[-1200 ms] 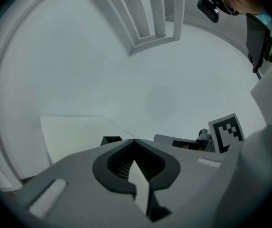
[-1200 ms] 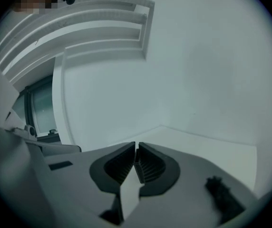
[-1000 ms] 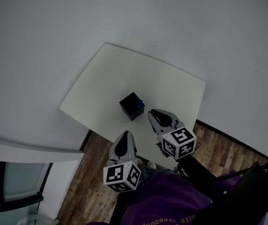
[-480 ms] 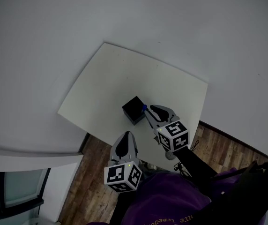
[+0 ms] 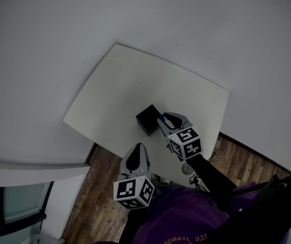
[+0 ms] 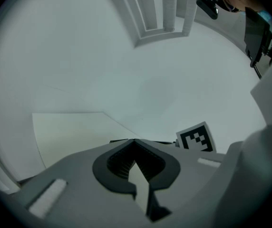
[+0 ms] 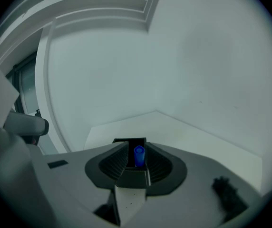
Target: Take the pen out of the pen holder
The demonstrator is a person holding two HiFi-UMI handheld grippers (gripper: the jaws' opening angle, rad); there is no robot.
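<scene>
A black cube-shaped pen holder (image 5: 146, 119) stands near the front edge of the white table (image 5: 135, 80). A blue pen (image 5: 161, 117) sticks up at its right side. My right gripper (image 5: 162, 120) reaches in from the right, its jaws closed in on the pen's top. In the right gripper view the blue pen (image 7: 139, 155) sits between the pads of the right gripper (image 7: 137, 149), with the pen holder (image 7: 129, 141) just behind it. My left gripper (image 5: 137, 146) hangs below the table's front edge, off the table. In its own view the left gripper (image 6: 135, 141) is shut and empty.
Wooden floor (image 5: 97, 187) lies below the table's front edge. A white ledge (image 5: 28, 164) and a dark glass panel (image 5: 13, 202) are at the lower left. The person's purple clothing (image 5: 181, 217) and a black bag (image 5: 270, 207) fill the bottom right.
My right gripper has moved left and forward to the pen holder, and its jaws have closed in around the blue pen. The left gripper has stayed put.
</scene>
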